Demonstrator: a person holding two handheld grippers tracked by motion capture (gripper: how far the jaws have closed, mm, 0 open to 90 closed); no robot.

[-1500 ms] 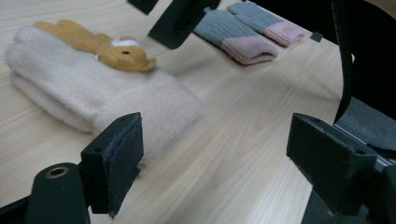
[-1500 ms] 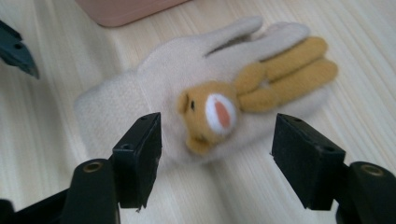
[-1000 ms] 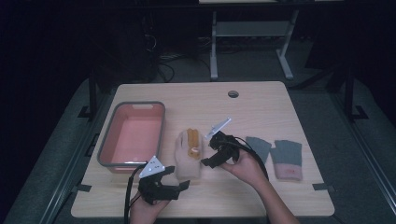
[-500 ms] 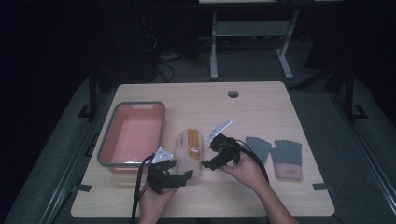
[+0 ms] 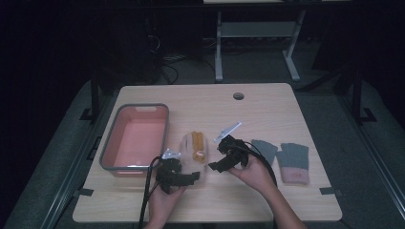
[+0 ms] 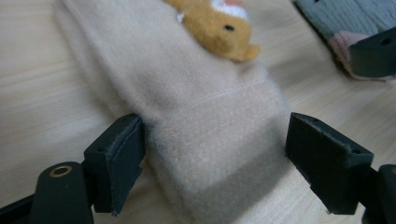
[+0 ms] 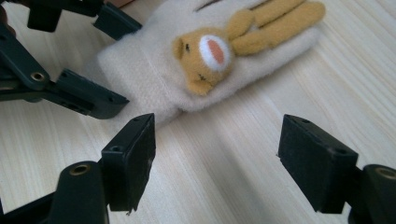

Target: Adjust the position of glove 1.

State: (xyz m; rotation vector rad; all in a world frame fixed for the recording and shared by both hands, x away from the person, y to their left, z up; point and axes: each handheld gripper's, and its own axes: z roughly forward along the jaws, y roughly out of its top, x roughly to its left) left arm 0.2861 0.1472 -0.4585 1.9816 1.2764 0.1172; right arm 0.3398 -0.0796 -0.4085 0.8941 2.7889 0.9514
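Your cream fleece mitten (image 7: 154,60) carries an ochre-yellow rabbit (image 7: 224,42) with a white muzzle and an orange-red mouth. Both your left tongs (image 6: 212,151) and right tongs (image 7: 217,161) are black. The counter (image 5: 267,109) is pale wood grain. The bin (image 5: 136,138) is salmon pink inside with a grey rim. The two knitted mittens (image 5: 282,155) are grey-green with pink cuffs.
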